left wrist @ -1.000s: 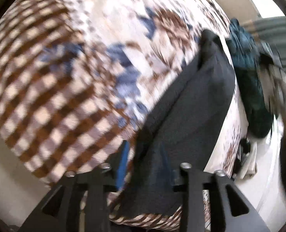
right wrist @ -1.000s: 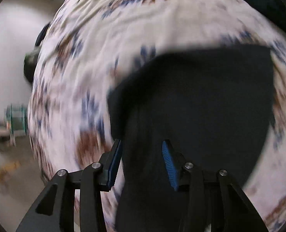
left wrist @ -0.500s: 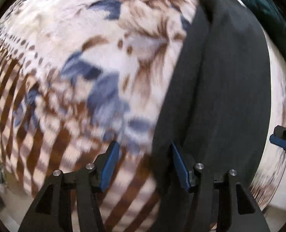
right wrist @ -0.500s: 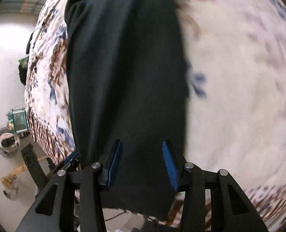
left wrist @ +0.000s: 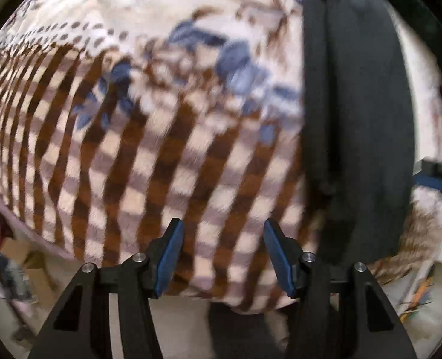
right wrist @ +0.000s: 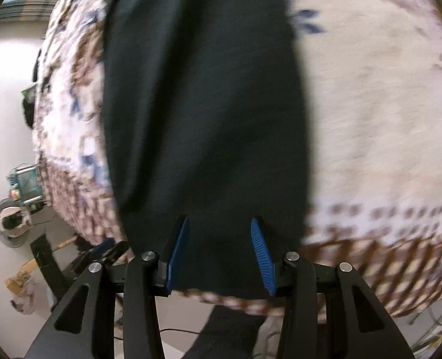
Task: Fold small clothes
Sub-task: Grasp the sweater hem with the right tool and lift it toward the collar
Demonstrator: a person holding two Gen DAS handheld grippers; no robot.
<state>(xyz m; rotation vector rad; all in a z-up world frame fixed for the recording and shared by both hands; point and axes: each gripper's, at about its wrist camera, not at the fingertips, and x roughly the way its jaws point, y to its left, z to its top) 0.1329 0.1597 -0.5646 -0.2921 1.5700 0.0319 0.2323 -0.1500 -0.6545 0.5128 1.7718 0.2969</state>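
I am holding two tools over the bed. My left tool (left wrist: 221,257) is pointing down with its two blue pads (left wrist: 168,257) apart and nothing between them, only the brown-checked border of the blanket (left wrist: 149,155) showing in the gap; it is released. My right tool (right wrist: 218,251) is also standing parted, its pads clear of each other and hovering above the near end of the dark garment (right wrist: 203,113), and I am seeing no cloth pinched in them, so it too is released. I am counting one garment in play: a single dark grey piece, lying as a long narrow strip on the blanket, running from the near edge of the bed away toward the far side. In the left view the dark garment (left wrist: 361,125) is sitting to the right of my left tool, with a lengthwise fold line showing along it, and the tip of the other tool is peeking in beside its right edge. A second, dark teal cloth heap (left wrist: 415,9) is lying beyond it, blurred.
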